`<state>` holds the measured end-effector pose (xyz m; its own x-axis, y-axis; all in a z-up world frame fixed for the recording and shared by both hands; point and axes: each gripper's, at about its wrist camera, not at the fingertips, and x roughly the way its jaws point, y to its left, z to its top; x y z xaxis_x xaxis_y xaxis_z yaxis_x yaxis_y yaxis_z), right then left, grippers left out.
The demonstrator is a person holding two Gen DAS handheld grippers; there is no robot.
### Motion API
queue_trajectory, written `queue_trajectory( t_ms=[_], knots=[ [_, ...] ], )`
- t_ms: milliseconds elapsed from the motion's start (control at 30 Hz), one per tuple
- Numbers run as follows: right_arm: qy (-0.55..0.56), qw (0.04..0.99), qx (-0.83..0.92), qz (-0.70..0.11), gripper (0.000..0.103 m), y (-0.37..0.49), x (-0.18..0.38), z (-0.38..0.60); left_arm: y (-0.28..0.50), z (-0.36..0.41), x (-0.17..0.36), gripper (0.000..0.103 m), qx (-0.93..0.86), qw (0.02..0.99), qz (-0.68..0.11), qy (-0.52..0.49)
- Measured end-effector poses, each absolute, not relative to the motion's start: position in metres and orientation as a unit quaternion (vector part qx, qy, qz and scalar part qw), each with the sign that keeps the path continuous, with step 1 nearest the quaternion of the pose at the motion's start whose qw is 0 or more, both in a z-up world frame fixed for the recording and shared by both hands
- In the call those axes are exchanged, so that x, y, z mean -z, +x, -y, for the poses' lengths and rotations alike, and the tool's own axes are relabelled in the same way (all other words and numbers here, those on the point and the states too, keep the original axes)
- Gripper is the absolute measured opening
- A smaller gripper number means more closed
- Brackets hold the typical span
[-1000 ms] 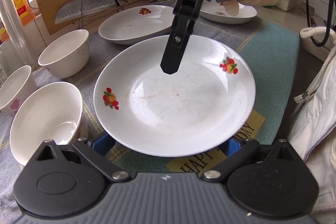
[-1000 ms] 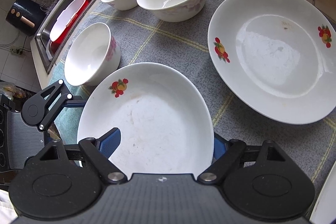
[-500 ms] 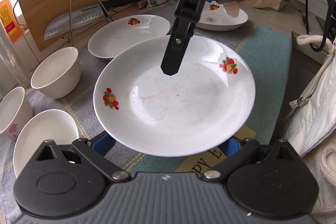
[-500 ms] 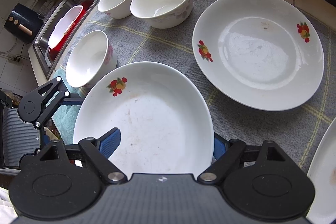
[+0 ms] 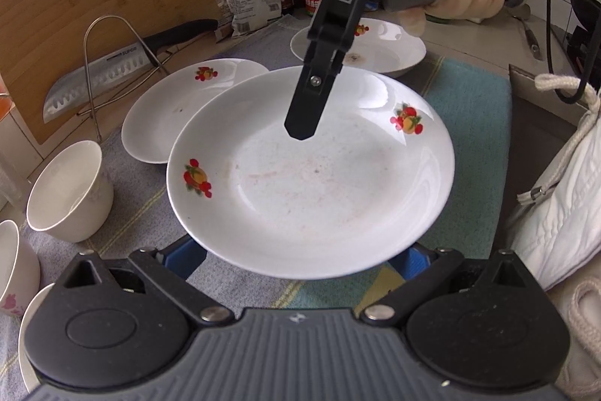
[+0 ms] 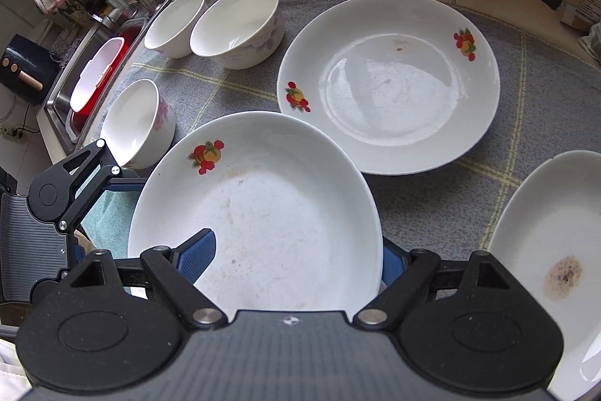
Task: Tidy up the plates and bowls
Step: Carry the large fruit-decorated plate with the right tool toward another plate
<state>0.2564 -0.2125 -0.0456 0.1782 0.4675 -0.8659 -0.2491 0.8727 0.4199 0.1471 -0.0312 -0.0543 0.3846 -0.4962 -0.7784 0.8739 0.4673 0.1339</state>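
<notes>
Your fruit-pattern plate [image 5: 311, 175] has risen off the mat [image 6: 413, 198], and its far rim now overlaps the next plate [image 5: 169, 115], so stacking is close.
Under its near rim your left gripper [image 5: 298, 258] spreads wide; whether it pinches is hidden. Your right gripper [image 6: 296, 254] clamps the plate, one finger on top, one behind. It carries faint reddish smears. The next plate shows a speck; beyond it the farthest plate [image 5: 387, 51] has a brown stain. The bowl [image 5: 69, 190] to its left looks empty.
</notes>
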Motion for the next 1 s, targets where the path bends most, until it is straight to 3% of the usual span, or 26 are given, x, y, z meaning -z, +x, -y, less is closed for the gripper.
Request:
queue_trajectory(
  t_ms=[1000],
  knots=[
    [0.147,0.803,-0.131,-0.562,0.091,0.242,0.036,0.368,0.197,0.169,0.051,0.100,0.525,0.732,-0.290,0.325]
  ],
)
